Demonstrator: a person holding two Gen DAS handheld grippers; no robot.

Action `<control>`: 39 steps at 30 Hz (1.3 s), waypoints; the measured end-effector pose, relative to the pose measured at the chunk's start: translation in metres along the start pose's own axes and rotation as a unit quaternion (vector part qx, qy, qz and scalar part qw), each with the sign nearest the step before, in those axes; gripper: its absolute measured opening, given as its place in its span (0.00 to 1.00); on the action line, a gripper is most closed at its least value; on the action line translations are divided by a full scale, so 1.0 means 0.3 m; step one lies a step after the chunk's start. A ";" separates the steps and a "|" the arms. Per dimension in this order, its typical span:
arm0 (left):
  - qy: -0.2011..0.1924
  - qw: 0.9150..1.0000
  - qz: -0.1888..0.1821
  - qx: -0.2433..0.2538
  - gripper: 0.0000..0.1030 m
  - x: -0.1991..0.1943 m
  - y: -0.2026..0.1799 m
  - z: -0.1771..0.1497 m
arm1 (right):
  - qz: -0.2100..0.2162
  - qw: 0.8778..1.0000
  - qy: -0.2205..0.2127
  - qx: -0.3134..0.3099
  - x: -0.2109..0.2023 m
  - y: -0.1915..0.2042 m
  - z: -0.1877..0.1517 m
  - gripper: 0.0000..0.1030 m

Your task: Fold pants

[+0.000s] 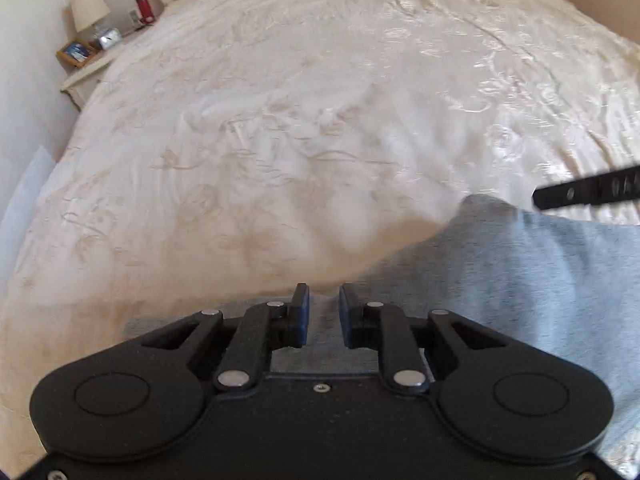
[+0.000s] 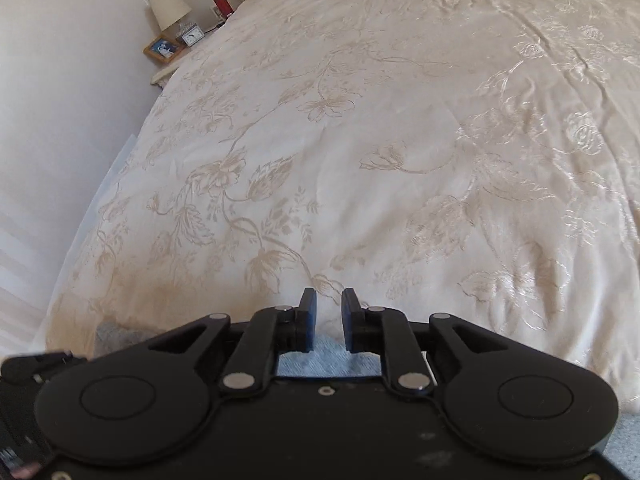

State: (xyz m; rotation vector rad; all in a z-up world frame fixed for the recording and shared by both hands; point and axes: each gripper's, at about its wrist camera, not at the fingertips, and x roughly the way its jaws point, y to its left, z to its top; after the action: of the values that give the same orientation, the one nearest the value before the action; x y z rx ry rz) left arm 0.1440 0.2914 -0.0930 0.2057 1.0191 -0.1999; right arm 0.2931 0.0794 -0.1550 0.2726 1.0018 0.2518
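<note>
Looking along our left tongs [image 1: 323, 296], we see the jaws standing a little apart, with grey cloth showing in the gap but neither pad pressing on it, so nothing is gripped. The grey pants [image 1: 520, 272] lie on the cream flowered bedspread [image 1: 280, 140], spreading from under these tongs out toward four o'clock. At three o'clock a black finger of our right tongs [image 1: 588, 192] pokes in just above the cloth.

From the right tongs [image 2: 329, 306], the jaws also stand slightly parted and hold nothing; a patch of the pants [image 2: 320, 364] shows beneath them, and another bit at eight o'clock. The bedspread [image 2: 360, 140] ahead is bare. At eleven o'clock a bedside table carries a lamp [image 2: 169, 6], a clock [image 2: 193, 36], a framed picture [image 2: 162, 50] and a red box [image 2: 222, 2], well apart from the pants.
</note>
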 end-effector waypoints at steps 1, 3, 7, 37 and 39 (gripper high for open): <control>0.012 1.000 -0.015 0.009 0.28 0.021 -0.013 -0.017 | -0.009 1.000 0.000 -0.012 -0.011 0.004 -0.034 0.17; 0.061 0.998 0.007 0.034 0.28 0.093 -0.034 -0.092 | -0.021 0.999 0.009 -0.031 -0.043 0.010 -0.126 0.17; 0.066 0.997 0.014 0.045 0.28 0.076 -0.010 -0.223 | -0.057 0.992 0.082 -0.076 -0.043 0.011 -0.354 0.17; 0.076 0.994 -0.040 0.064 0.34 0.246 -0.252 0.109 | -0.112 0.986 0.032 0.120 -0.359 -0.329 -0.469 0.22; 0.104 0.993 -0.036 0.031 0.36 0.316 -0.193 0.092 | -0.144 0.979 0.031 0.142 -0.368 -0.399 -0.489 0.22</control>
State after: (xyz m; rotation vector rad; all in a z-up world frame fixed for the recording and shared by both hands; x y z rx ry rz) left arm 0.1999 0.2219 -0.1648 0.2509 1.2294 -0.2796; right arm 0.1209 -0.0533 -0.1831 0.3755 1.1253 -0.1499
